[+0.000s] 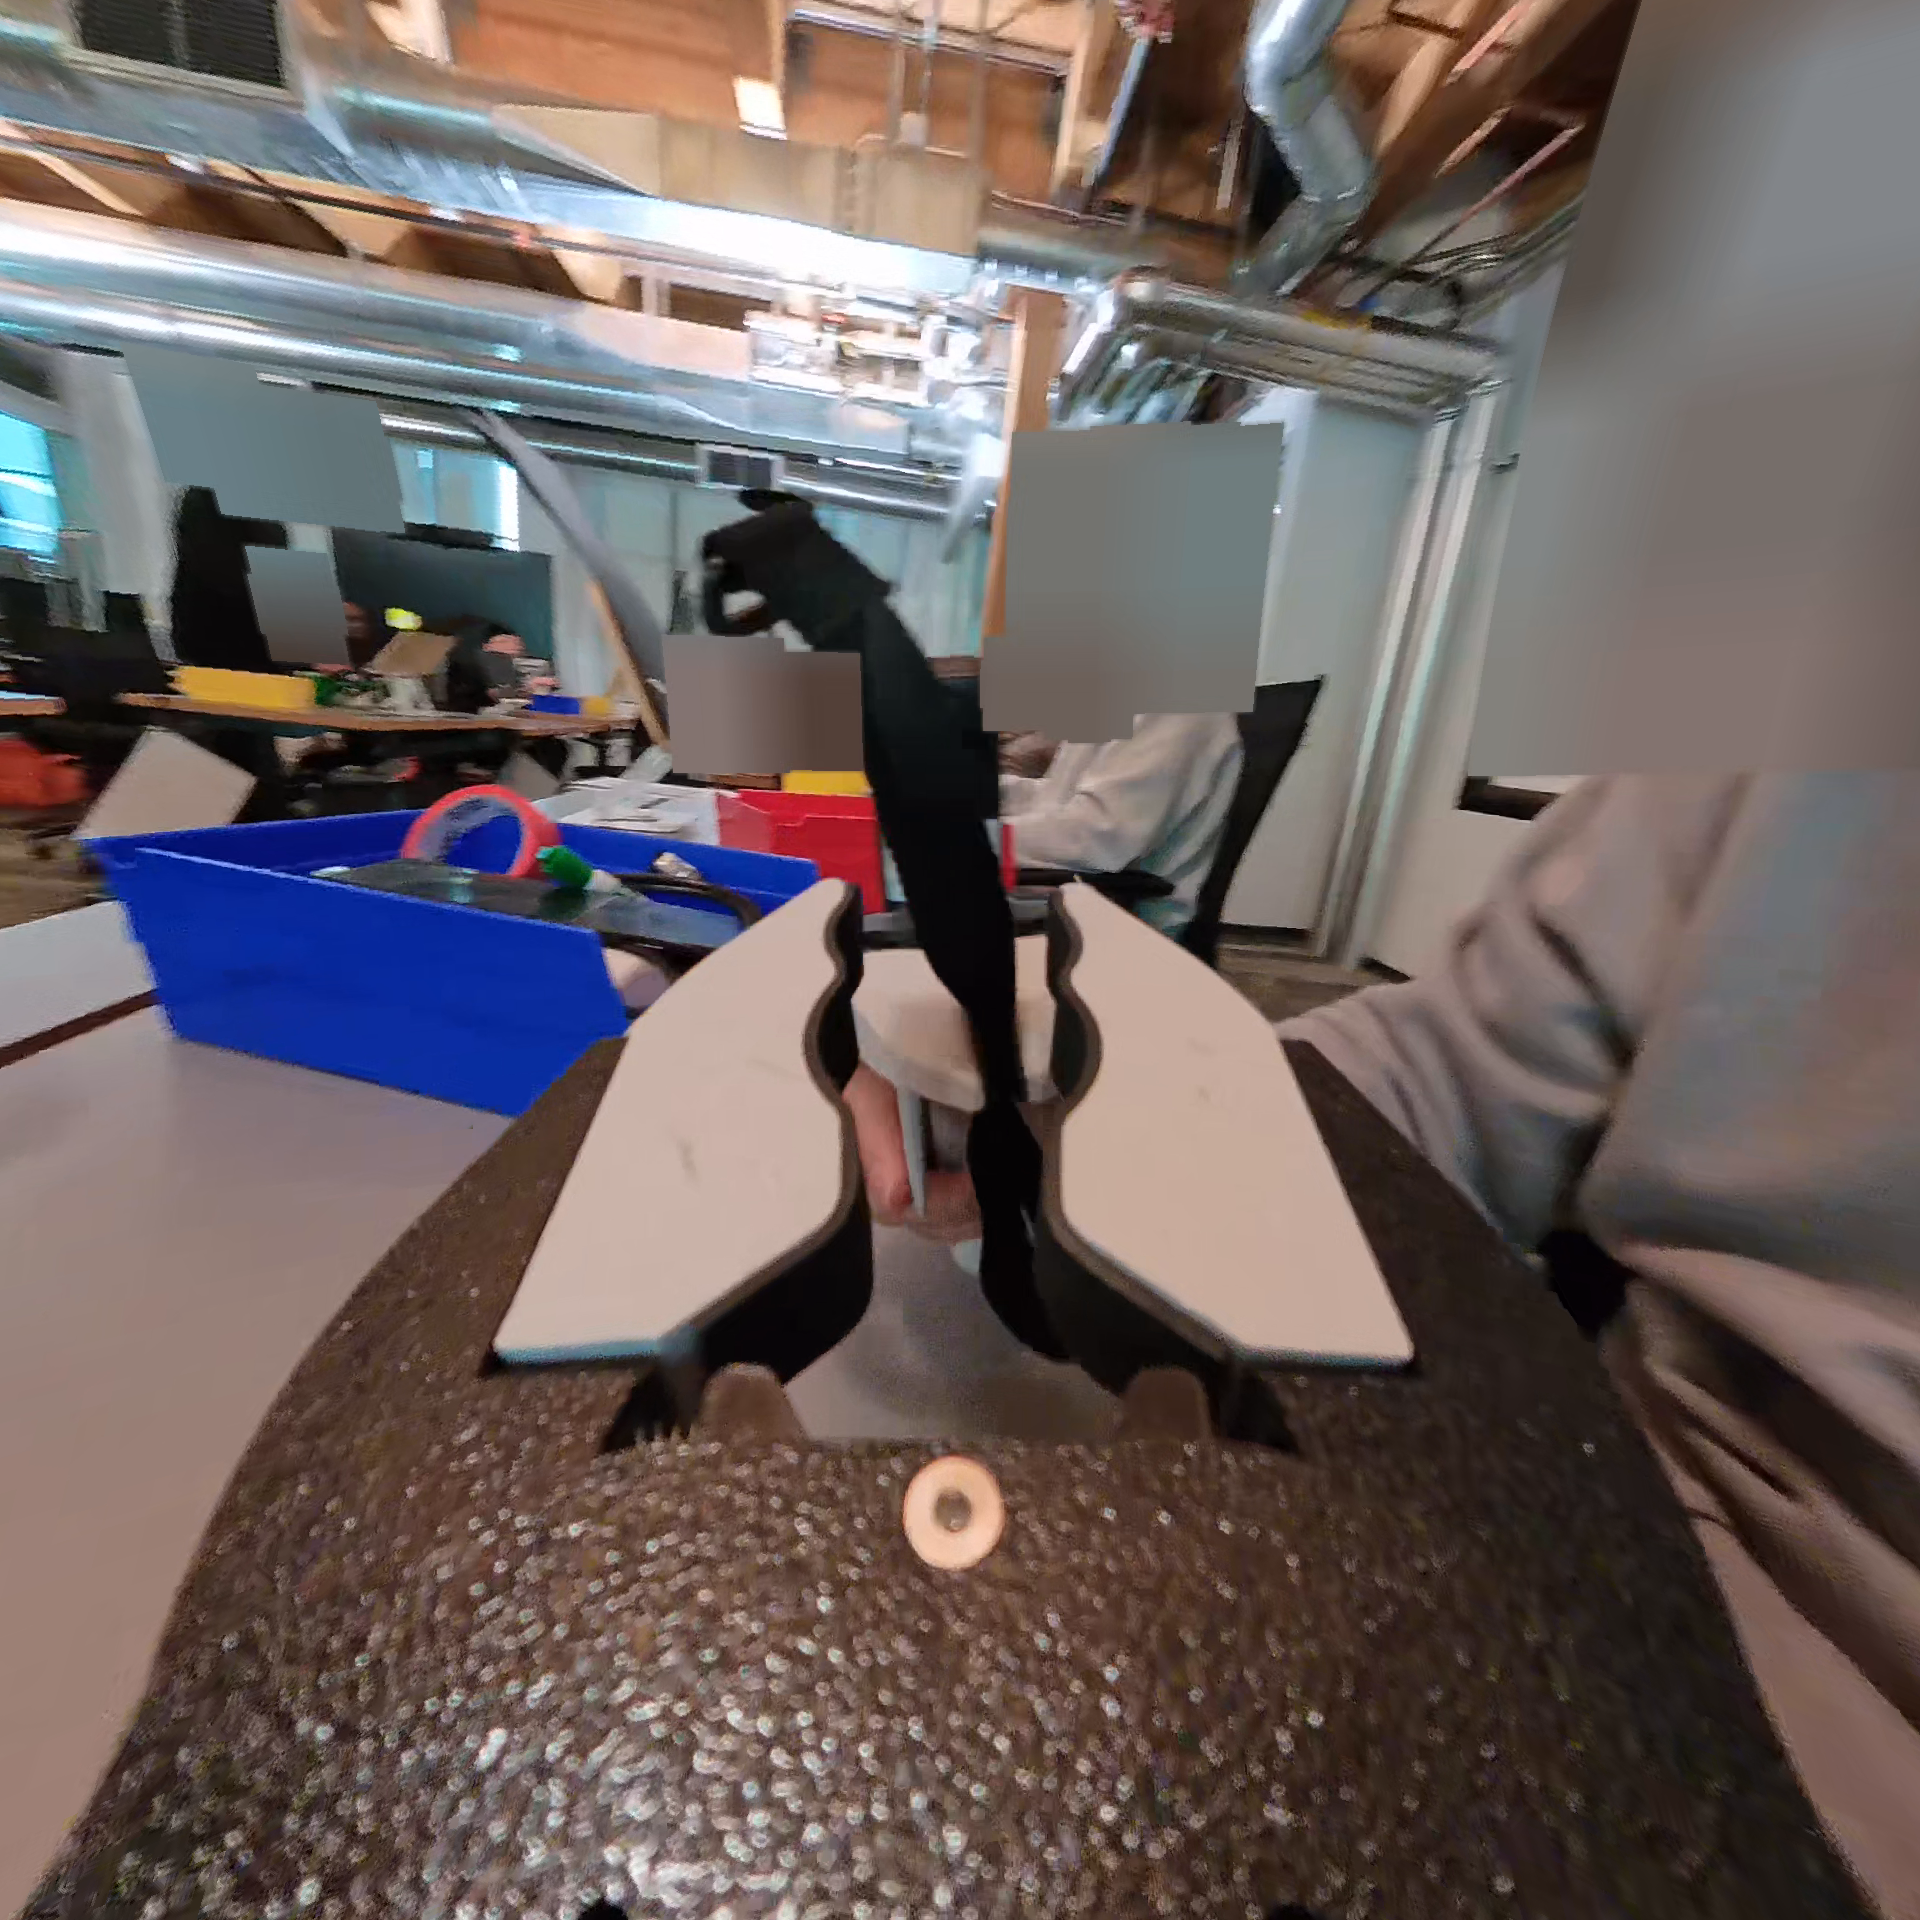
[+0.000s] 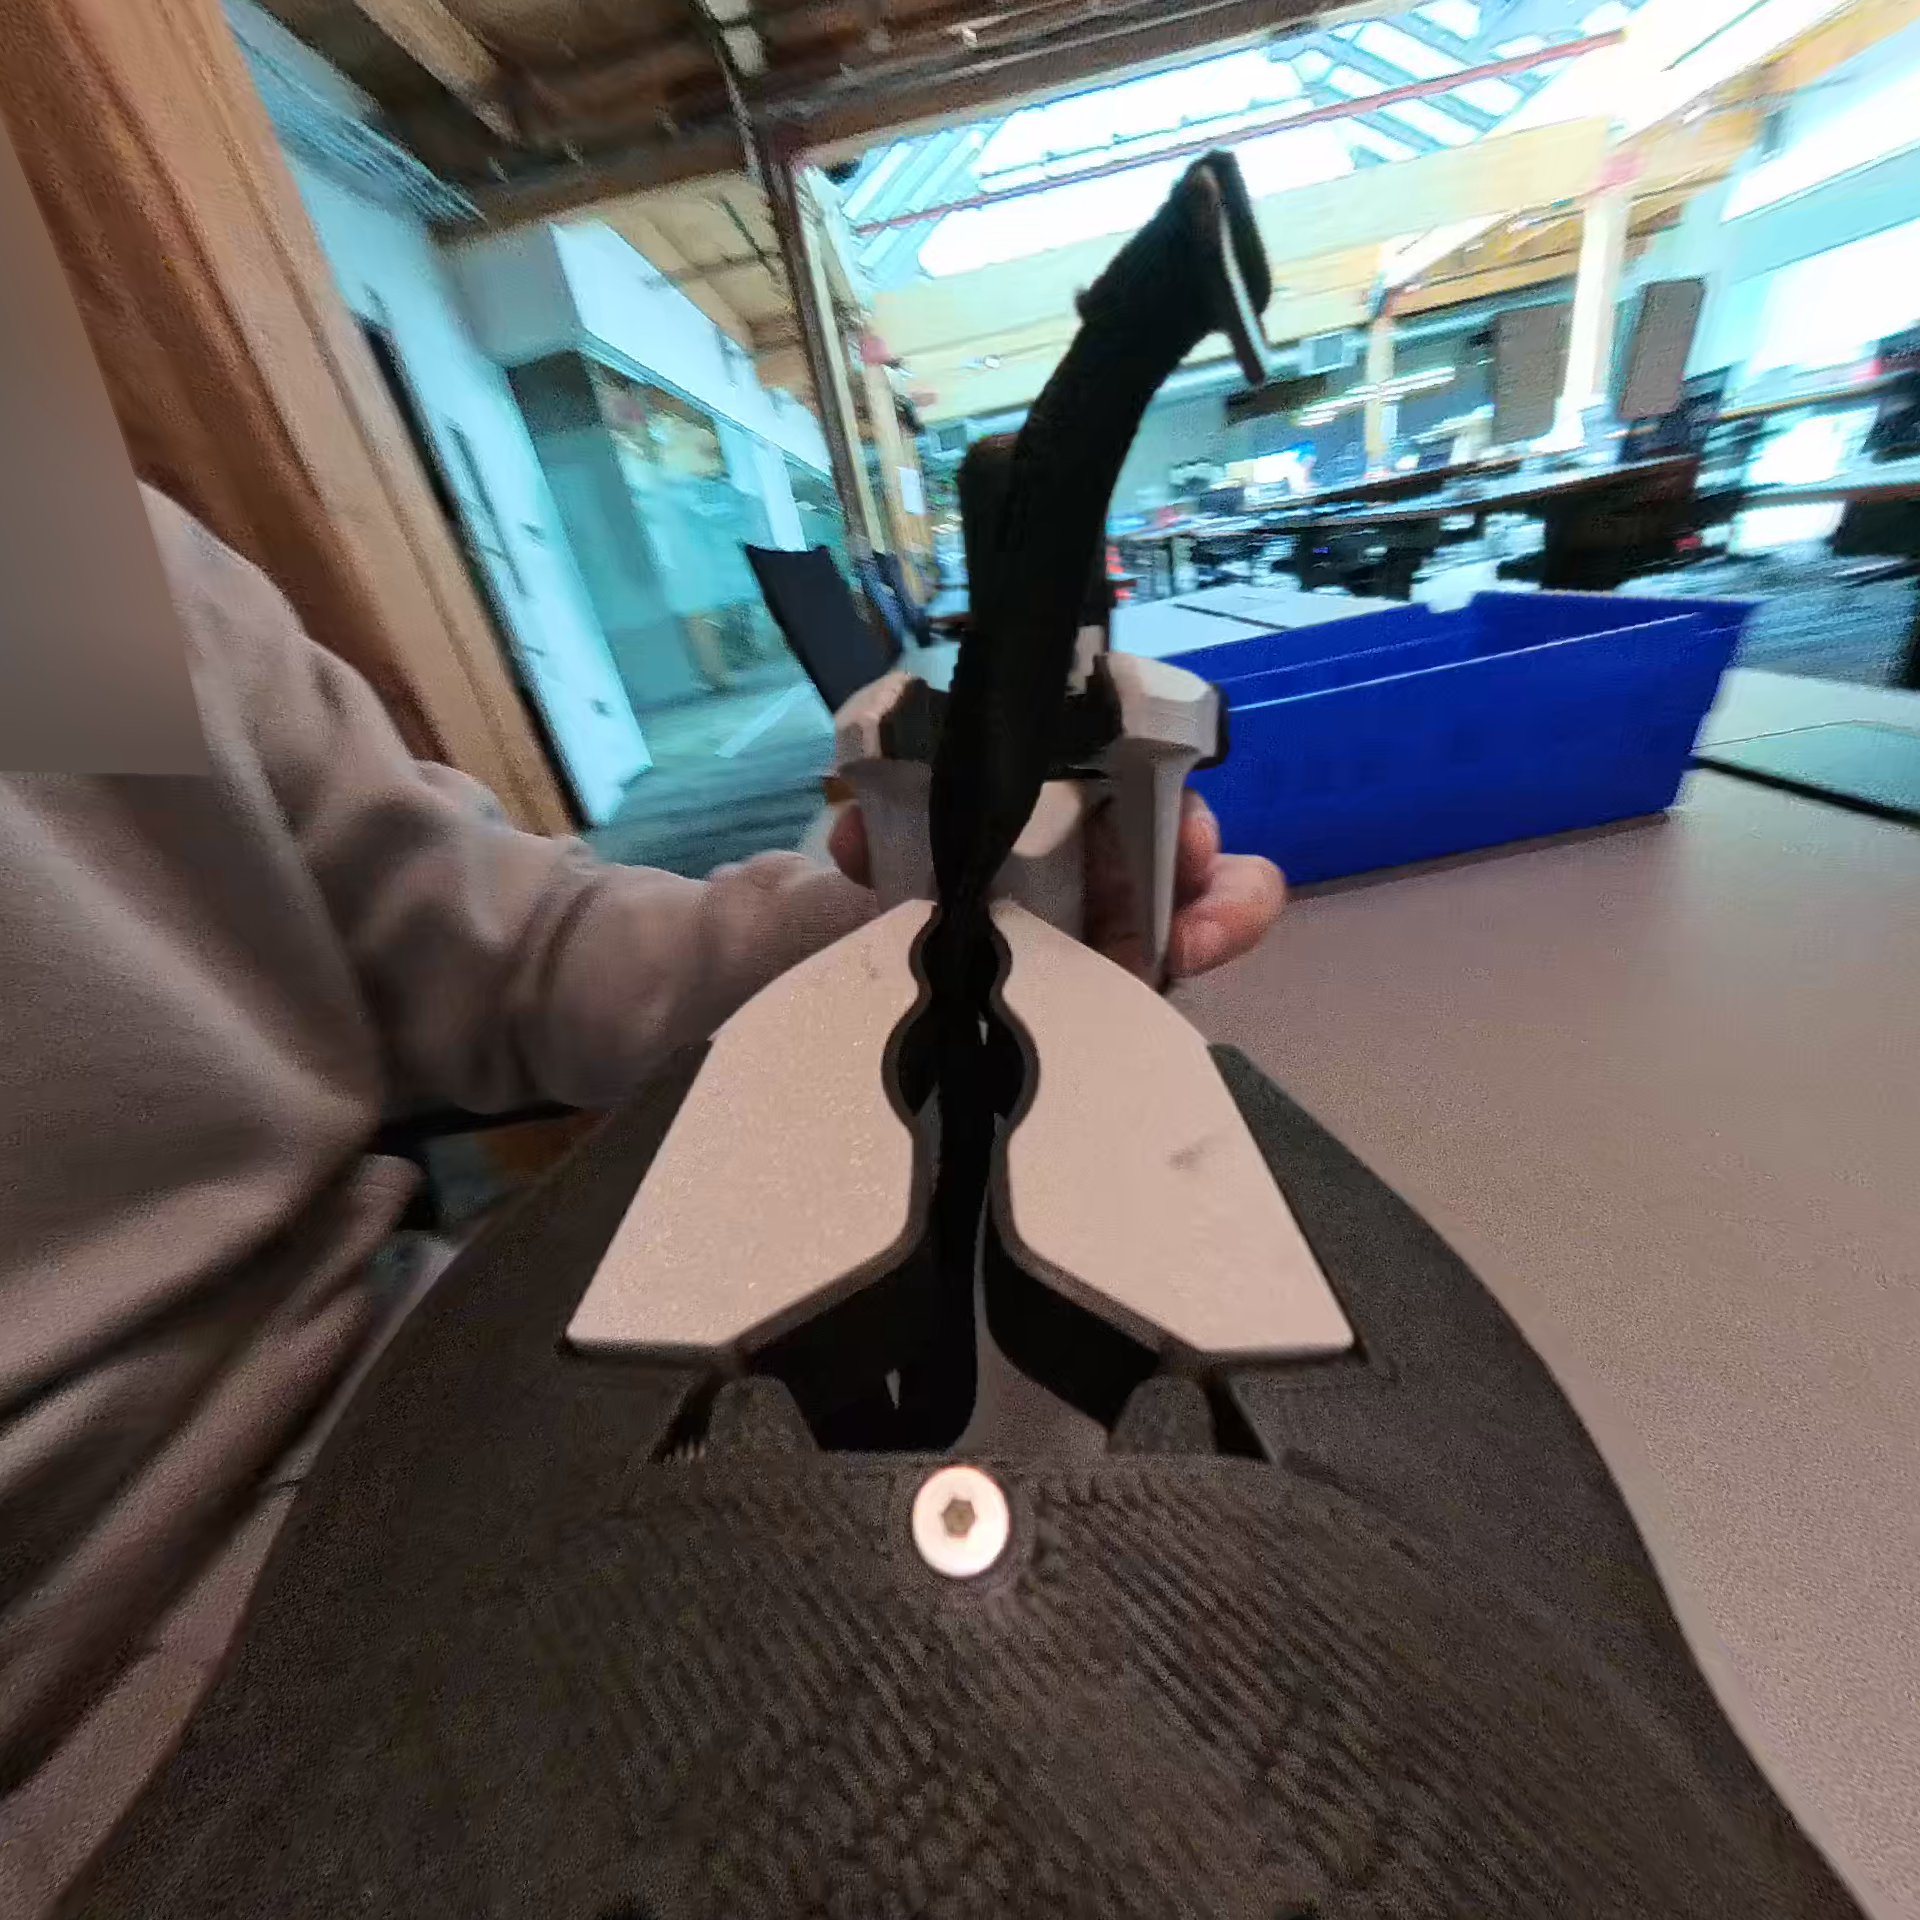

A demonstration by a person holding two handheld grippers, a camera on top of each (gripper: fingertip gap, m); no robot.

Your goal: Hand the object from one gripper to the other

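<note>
We see our right gripper [image 2: 961,920] clenched on the black strap [image 2: 1023,582], which rises above the table [image 2: 1558,1039]. Our left gripper [image 1: 956,914] stands released around the strap, near the blue bin [image 1: 343,966].

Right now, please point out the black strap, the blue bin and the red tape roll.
black strap [image 2: 1049,540]: right wrist view, middle of its standing part.
blue bin [image 1: 364,977]: left wrist view, its near wall.
red tape roll [image 1: 473,805]: left wrist view, top of the ring.
</note>
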